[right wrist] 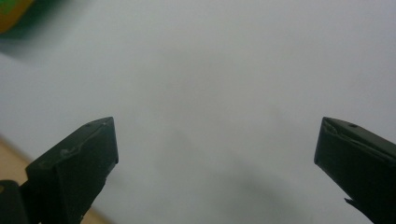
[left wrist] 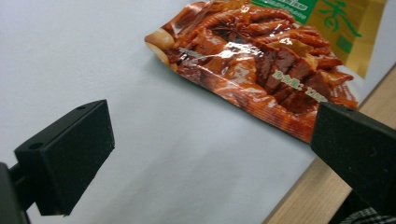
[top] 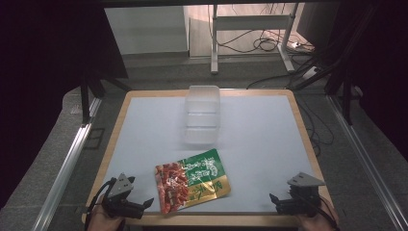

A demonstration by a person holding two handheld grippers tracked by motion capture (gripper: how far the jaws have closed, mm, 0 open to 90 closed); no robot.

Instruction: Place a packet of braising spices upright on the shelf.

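A glossy red, green and gold foil snack packet point(top: 191, 180) is being left lying flat at the near edge of the pale grey table mat point(top: 260, 139), between the two grippers. The left gripper point(top: 146, 202) is being held just beside the packet's red end with its jaws spread wide and empty. The right gripper point(top: 273, 198) is being held well apart from the packet, jaws likewise released. A clear plastic lidded container point(top: 202, 114) is being left farther back on the mat.
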